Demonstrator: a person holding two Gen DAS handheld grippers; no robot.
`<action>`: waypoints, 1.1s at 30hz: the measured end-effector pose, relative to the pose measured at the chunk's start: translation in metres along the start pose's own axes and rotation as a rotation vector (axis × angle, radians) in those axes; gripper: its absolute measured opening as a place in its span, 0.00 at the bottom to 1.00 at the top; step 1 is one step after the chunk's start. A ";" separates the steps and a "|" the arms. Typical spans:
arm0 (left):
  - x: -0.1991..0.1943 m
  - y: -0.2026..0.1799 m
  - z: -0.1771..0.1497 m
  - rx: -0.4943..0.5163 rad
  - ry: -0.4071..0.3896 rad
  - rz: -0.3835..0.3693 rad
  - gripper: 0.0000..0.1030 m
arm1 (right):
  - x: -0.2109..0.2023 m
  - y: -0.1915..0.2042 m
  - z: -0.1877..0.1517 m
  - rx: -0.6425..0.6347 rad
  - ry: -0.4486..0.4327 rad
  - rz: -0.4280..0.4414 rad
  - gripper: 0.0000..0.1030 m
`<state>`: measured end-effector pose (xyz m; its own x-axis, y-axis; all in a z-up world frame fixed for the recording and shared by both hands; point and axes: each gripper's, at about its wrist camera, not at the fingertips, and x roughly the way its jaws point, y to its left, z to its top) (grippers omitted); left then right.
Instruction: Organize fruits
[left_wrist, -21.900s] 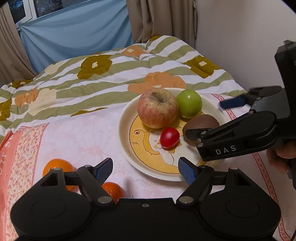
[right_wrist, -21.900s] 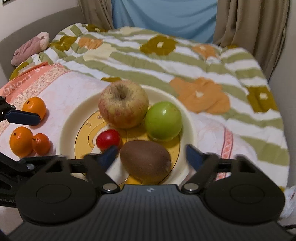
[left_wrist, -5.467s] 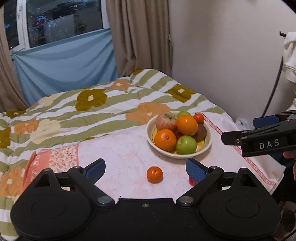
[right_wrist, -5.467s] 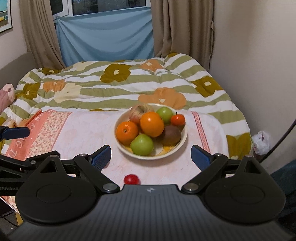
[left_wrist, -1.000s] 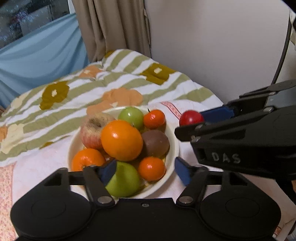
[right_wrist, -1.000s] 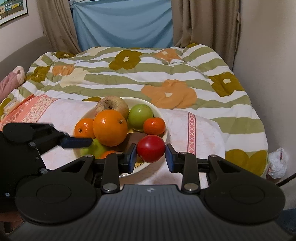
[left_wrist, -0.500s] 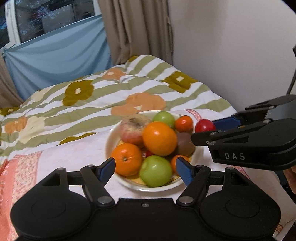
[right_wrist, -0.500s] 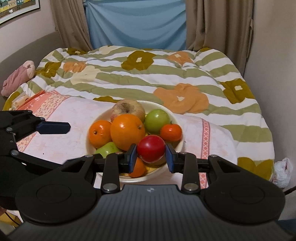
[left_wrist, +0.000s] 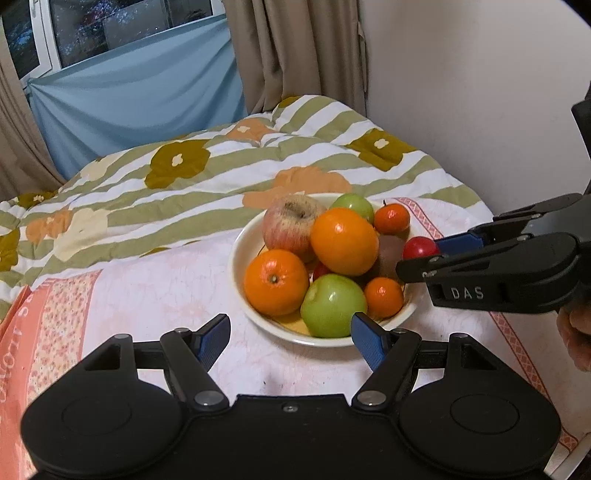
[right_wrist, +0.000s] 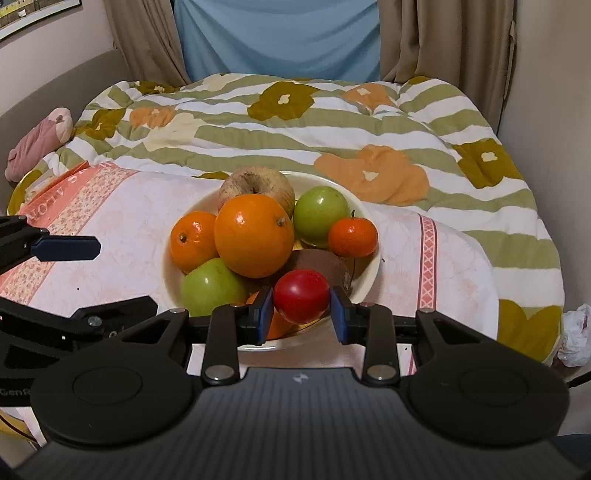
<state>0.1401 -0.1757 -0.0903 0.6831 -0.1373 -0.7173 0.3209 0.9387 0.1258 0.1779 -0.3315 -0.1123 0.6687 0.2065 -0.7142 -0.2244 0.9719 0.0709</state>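
Tomato: red tomato (right_wrist: 301, 294) sits pinched between the fingers of the right gripper (right_wrist: 302, 309), now lower and over the near rim of the bowl (right_wrist: 369, 275); a second ago it was carried beside the bowl.
Meaning: last loose fruit is about to go in; only release remains, I judge.
Left gripper: left gripper (left_wrist: 290, 338) has drawn back, fingers wide and empty.
Crowding: big orange (right_wrist: 254, 235), kiwi (right_wrist: 317, 263) and green apple (right_wrist: 212, 287) fill the bowl; free room looks slight, though the gap below is hidden.
Around: small mandarin (right_wrist: 352, 236), floral quilt (right_wrist: 295, 122) on the bed.
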 end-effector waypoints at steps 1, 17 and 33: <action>0.000 0.000 -0.002 -0.002 0.003 0.002 0.74 | 0.001 0.000 0.000 -0.003 -0.002 0.007 0.55; -0.035 0.014 -0.007 -0.024 -0.024 0.030 0.74 | -0.036 0.013 0.012 -0.005 -0.054 -0.047 0.84; -0.176 0.089 0.010 -0.132 -0.217 0.041 0.74 | -0.194 0.108 0.033 0.059 -0.237 -0.190 1.00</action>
<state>0.0554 -0.0712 0.0540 0.8229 -0.1495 -0.5482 0.2112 0.9761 0.0507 0.0471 -0.2626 0.0566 0.8430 0.0338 -0.5368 -0.0423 0.9991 -0.0034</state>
